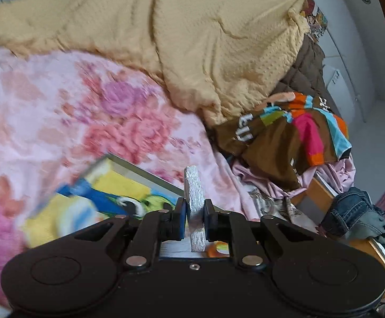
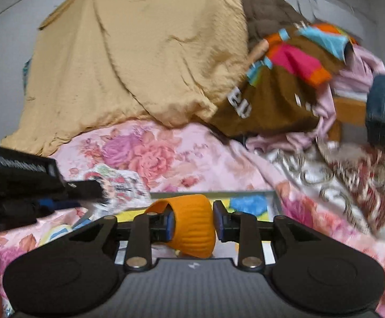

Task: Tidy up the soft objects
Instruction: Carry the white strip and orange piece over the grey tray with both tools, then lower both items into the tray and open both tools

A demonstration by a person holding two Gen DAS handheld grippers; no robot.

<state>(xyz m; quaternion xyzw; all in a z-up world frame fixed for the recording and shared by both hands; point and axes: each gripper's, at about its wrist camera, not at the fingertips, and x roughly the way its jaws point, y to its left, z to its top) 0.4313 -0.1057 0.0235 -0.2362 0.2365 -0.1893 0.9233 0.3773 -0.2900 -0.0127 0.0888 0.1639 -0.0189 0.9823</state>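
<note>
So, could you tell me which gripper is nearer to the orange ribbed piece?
Right. The right gripper has the orange ribbed piece between its fingers, apparently clamped. The left gripper is shut on a white foam piece; the orange piece lies just beneath it.

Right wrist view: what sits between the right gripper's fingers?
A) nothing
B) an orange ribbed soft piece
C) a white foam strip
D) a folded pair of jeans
B: the right gripper is closed on an orange ribbed soft piece, with both blue pads against its sides, above the floral bedspread.
</note>
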